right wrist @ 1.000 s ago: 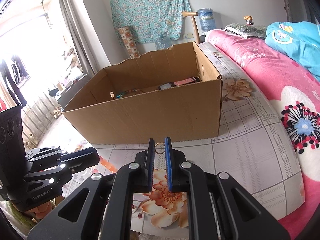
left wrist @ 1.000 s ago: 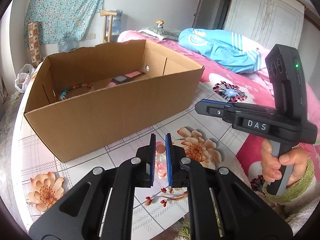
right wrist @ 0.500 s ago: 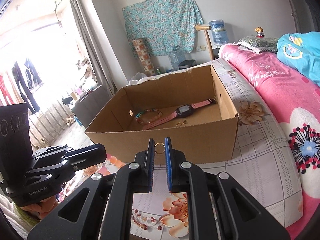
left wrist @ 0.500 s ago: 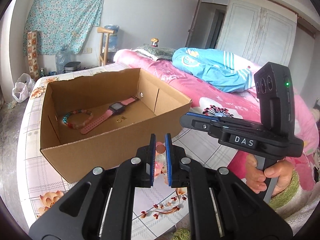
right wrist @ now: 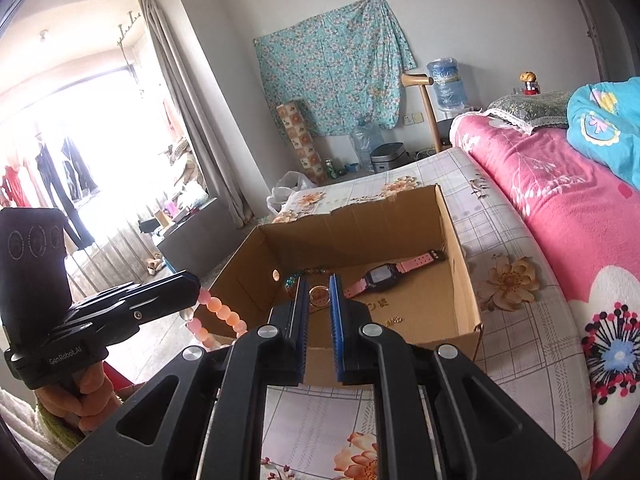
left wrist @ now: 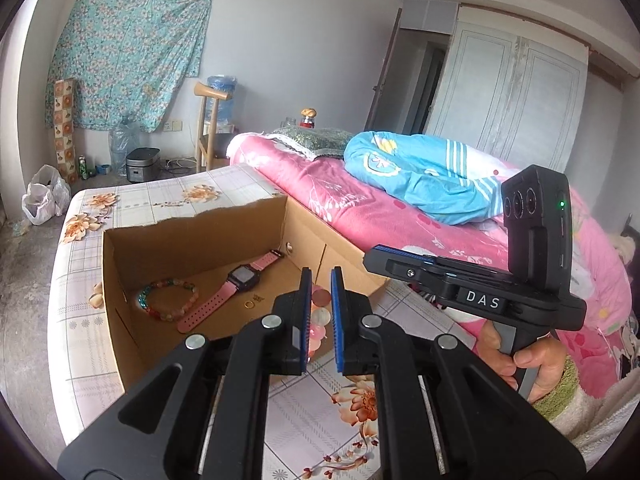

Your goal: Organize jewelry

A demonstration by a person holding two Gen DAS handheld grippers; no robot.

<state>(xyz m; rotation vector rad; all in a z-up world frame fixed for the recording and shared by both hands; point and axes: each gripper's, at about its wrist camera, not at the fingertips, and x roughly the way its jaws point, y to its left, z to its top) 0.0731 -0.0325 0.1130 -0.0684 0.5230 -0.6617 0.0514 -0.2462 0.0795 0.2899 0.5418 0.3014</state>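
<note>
Left hand-held gripper (left wrist: 321, 276) nearly closed, blue pads pinching a strand of pale pink and peach beads (left wrist: 320, 314); from the right wrist view, strand hanging in a loop below the fingertips, in the air beside the left near corner of the box. Handle gripped by the person's left hand (right wrist: 88, 396), green cuff at the wrist.

Ahead and below, open cardboard box (left wrist: 200, 240) on a checked sheet with orange flowers (left wrist: 80, 340), far rim torn and uneven. Inside on the box floor, left to right: multicoloured bead bracelet (left wrist: 168, 300) lying flat near the left wall; pink-strapped digital watch (left wrist: 236, 284) stretched diagonally, touching or just beside the bracelet; small gold ring (left wrist: 249, 304) just beside the watch strap, with a tiny gold piece next to it, too small to identify.

Right hand-held gripper (right wrist: 319, 280) likewise almost shut, a thin gold ring (right wrist: 319, 295) clamped upright between its pads, over the near edge of the box. Right hand (left wrist: 532, 364) wrapped around its handle.

Further right, pink flowered blanket (left wrist: 360, 216) over the bed, blue quilt (left wrist: 420, 172) bunched on top.
</note>
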